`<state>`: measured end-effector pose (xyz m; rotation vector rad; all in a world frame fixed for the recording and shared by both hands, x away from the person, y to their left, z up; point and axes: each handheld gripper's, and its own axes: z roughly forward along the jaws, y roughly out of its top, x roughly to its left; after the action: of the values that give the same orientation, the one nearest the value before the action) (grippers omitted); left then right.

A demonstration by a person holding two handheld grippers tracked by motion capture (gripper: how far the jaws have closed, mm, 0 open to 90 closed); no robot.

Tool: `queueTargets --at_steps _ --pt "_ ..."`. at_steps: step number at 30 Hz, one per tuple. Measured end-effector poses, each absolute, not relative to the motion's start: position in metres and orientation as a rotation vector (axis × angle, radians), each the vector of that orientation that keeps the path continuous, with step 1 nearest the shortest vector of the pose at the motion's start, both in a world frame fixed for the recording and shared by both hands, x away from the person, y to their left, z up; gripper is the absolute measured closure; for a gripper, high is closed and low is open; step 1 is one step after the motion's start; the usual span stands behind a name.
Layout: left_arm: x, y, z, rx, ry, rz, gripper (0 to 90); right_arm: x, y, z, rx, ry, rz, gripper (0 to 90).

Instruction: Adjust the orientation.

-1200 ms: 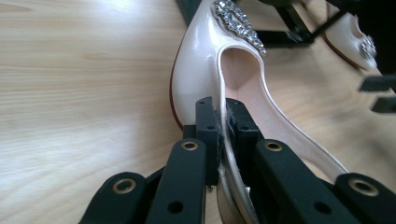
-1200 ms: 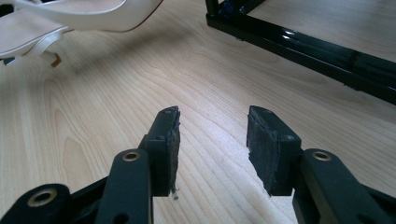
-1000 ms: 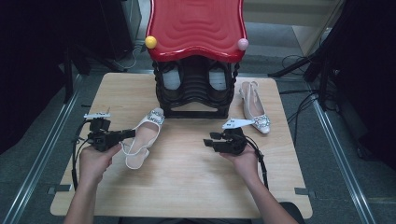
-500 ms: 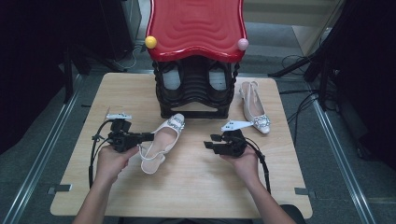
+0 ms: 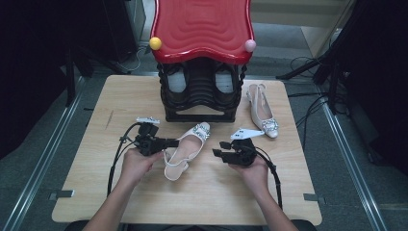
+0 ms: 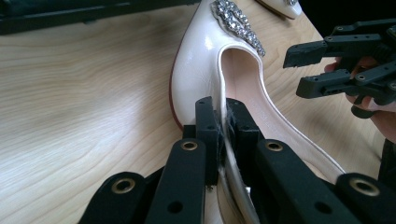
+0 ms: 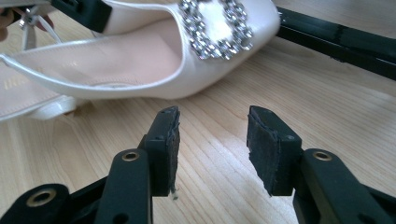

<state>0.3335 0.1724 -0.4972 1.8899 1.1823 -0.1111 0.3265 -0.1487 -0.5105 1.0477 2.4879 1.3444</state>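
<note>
A cream slingback shoe (image 5: 188,147) with a rhinestone buckle lies in the middle of the wooden table, toe towards the rack. My left gripper (image 5: 169,142) is shut on the shoe's side wall; in the left gripper view the pads (image 6: 209,126) pinch the thin edge of the shoe (image 6: 205,65). My right gripper (image 5: 216,149) hovers open just right of the shoe. Its jaws stand apart over bare wood in the right gripper view, with the shoe's buckled toe (image 7: 210,32) close ahead. The matching second shoe (image 5: 262,110) lies at the right, beside the rack.
A black shoe rack (image 5: 201,94) with a red wavy top (image 5: 202,26) stands at the table's far middle, with shoes on its shelves. Cables trail from both grippers across the table (image 5: 96,192). Dark floor and metal rails flank the table.
My left gripper has carried the cream shoe to the right, from the left part of the table towards the middle near the right gripper. The right gripper has stayed where it was.
</note>
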Motion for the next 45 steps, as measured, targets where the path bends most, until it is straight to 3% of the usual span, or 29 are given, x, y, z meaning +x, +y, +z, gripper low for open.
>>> queueTargets --at_steps 14,22,29,37,42,45 --pt "0.34 0.173 -0.511 1.944 1.228 -0.106 82.4 0.328 -0.135 -0.522 1.078 2.465 1.329 61.7" --pt "0.333 0.177 -0.492 1.964 1.196 -0.077 68.7 0.329 -0.12 -0.524 1.089 2.465 1.356 87.5" --pt "0.324 0.191 -0.472 1.944 1.187 -0.036 60.9 0.331 -0.107 -0.53 1.088 2.502 1.34 90.0" --pt "0.318 0.21 -0.471 1.914 1.225 0.002 63.5 0.337 -0.101 -0.531 1.084 2.514 1.327 90.0" --pt "0.317 0.211 -0.483 1.932 1.248 -0.006 76.7 0.339 -0.098 -0.531 1.083 2.529 1.315 90.0" --pt "0.317 0.206 -0.491 1.959 1.252 -0.007 80.3 0.341 -0.096 -0.531 1.077 2.538 1.307 90.0"
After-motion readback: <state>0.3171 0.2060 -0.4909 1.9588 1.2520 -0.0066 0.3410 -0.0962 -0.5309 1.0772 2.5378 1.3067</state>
